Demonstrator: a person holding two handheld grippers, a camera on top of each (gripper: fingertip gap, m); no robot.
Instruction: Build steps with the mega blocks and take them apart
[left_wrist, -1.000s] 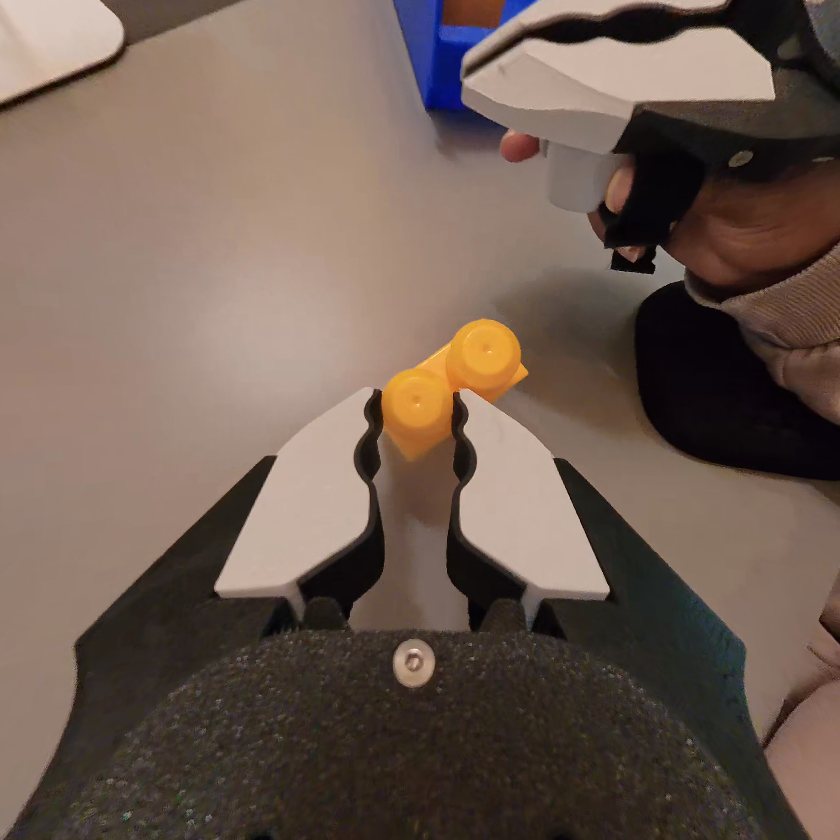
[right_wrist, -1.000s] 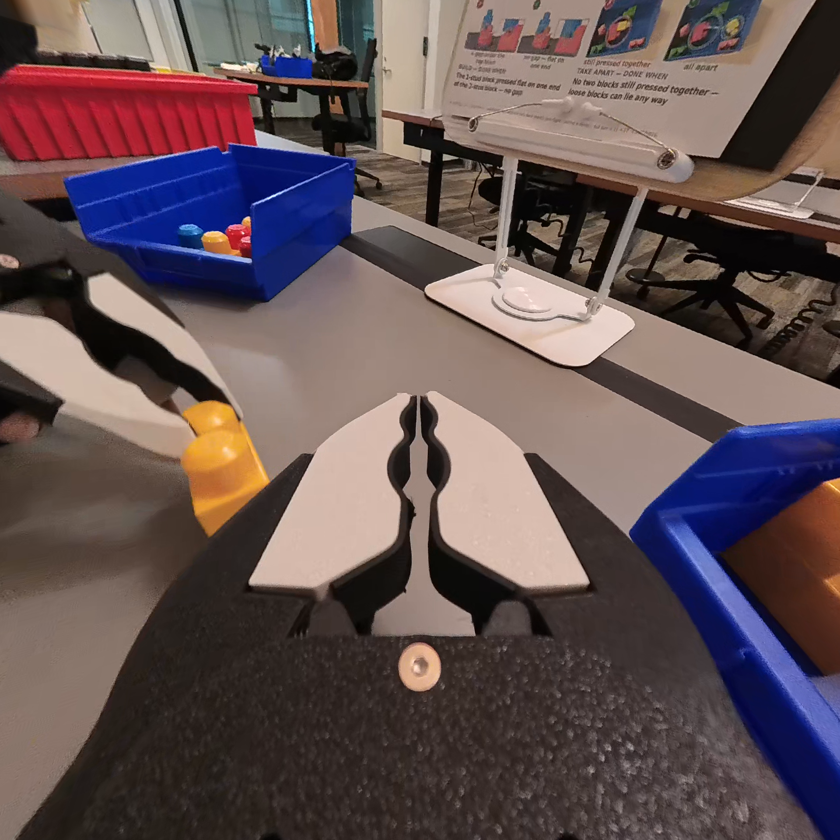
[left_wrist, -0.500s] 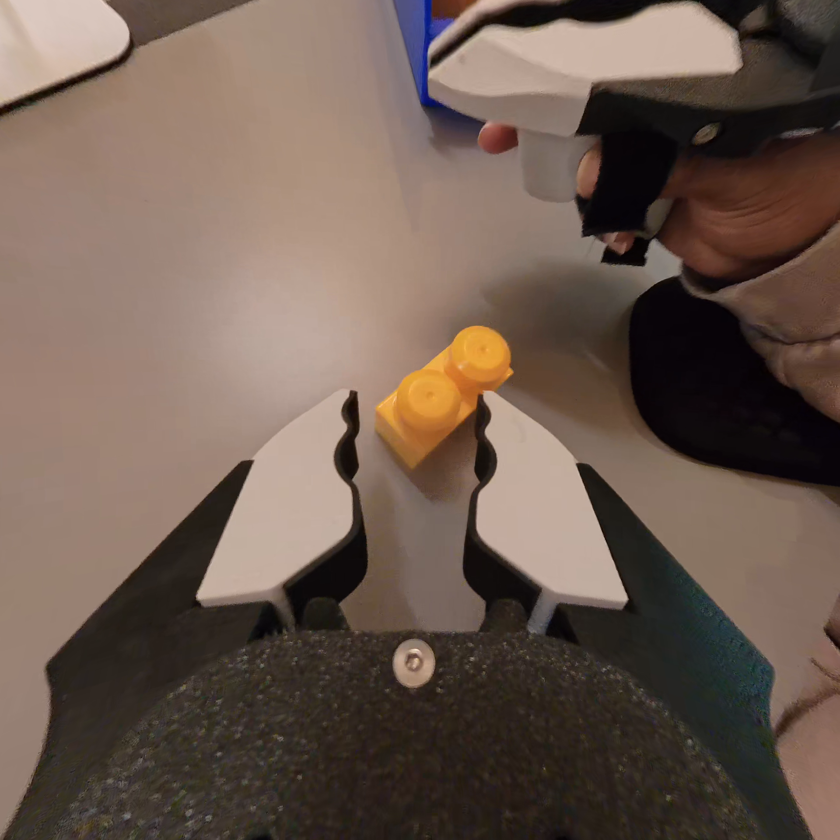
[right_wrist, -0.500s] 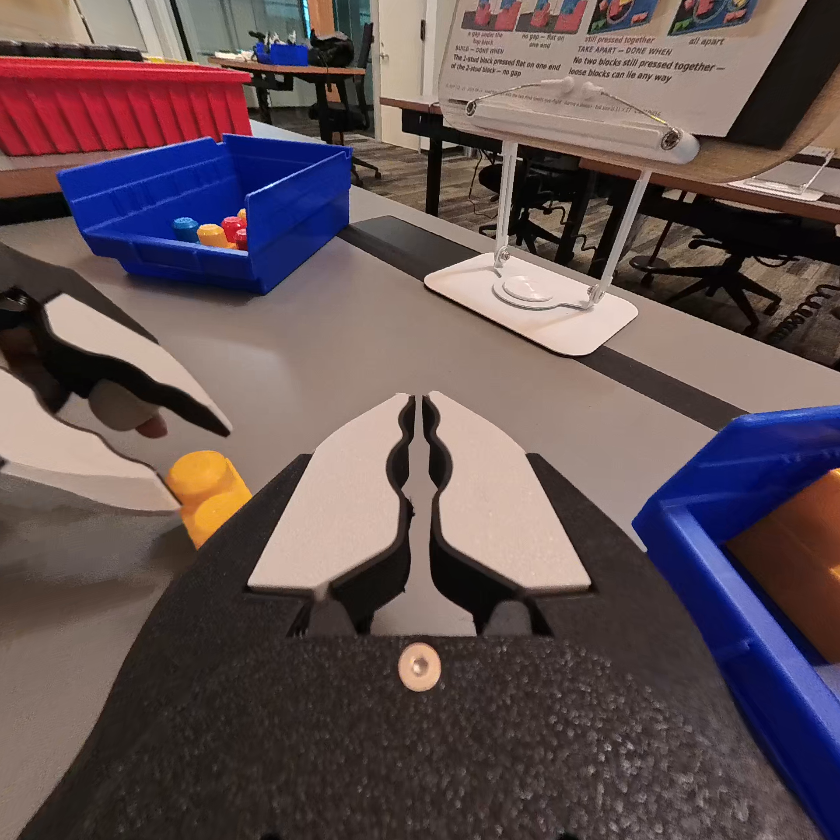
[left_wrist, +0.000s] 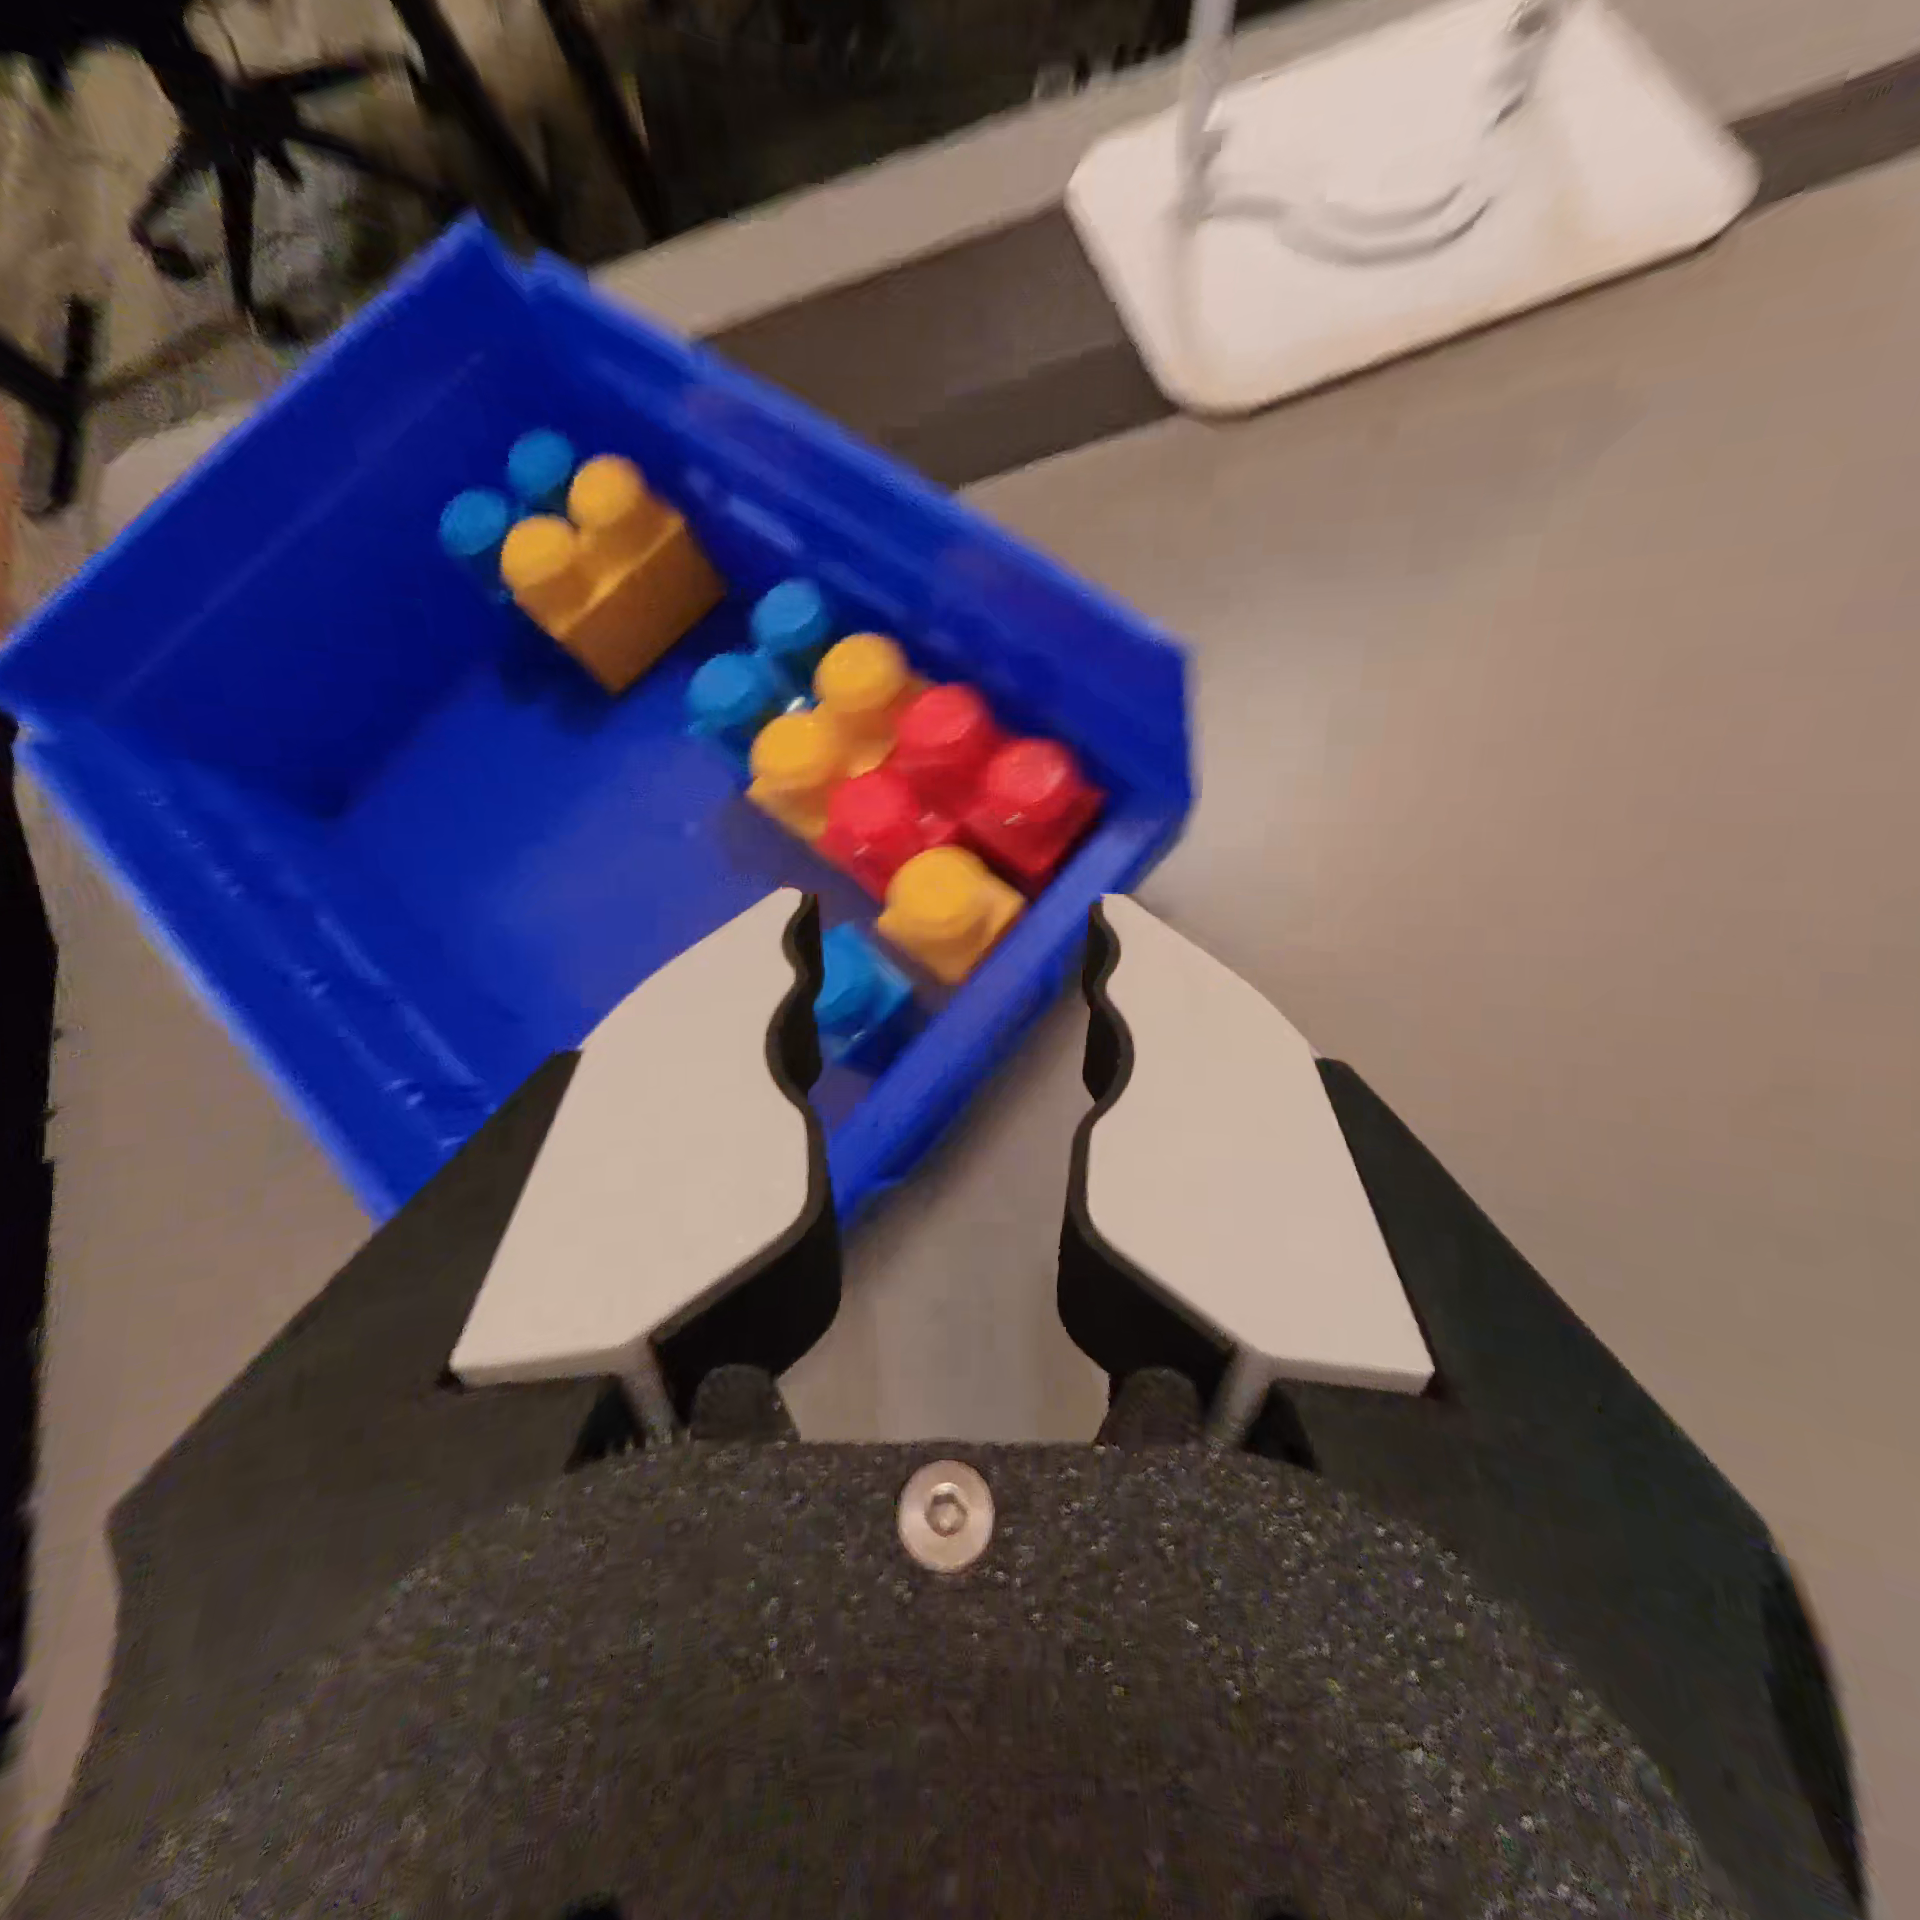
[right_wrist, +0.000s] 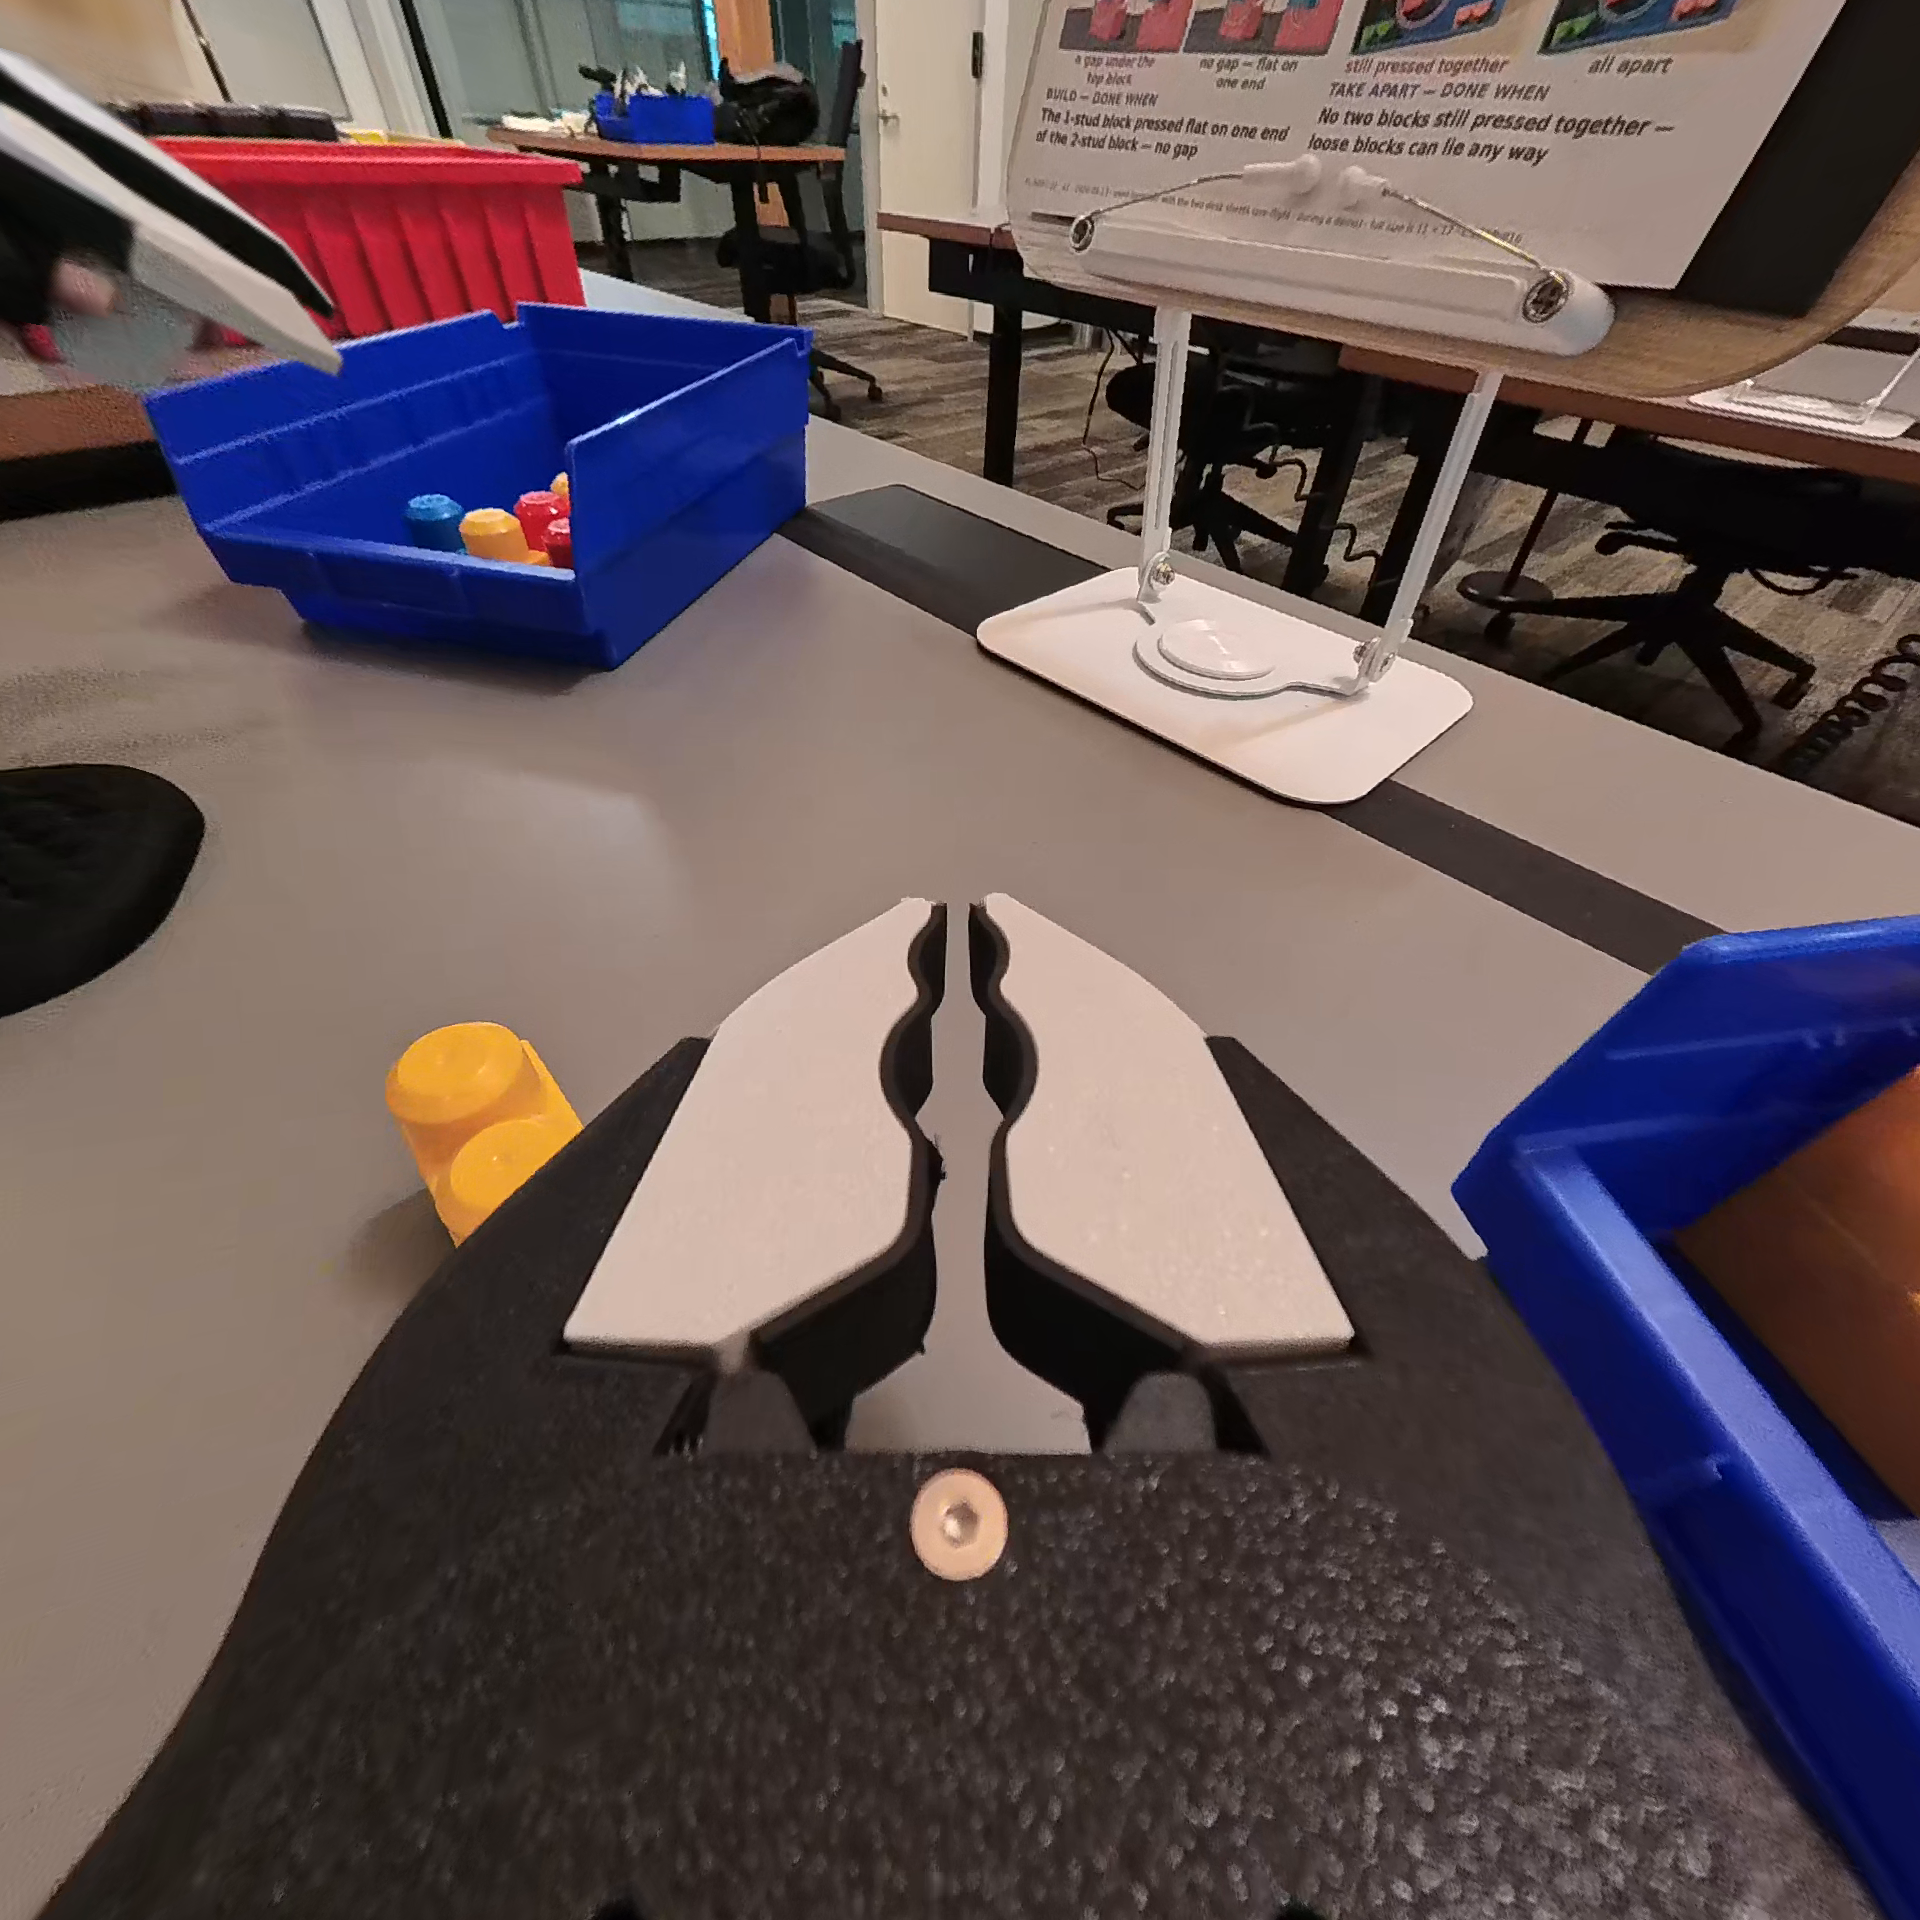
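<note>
One yellow 2-stud block (right_wrist: 480, 1117) sat released on table, just left of right gripper (right_wrist: 958, 914) w/ jaws clenched empty. Left gripper (left_wrist: 945, 925), jaws spread, had swung over blue bin (left_wrist: 260, 665) — prob. fetching next block.

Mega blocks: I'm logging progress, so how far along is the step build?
Done: one yellow two-stud plastic block stands alone on the grey table, nothing pressed onto it. In hand: nothing; the left gripper is open over the blue plastic bin, above a small yellow one-stud block. The right gripper is shut and empty. Left: picking, pressing on, then taking apart.
</note>
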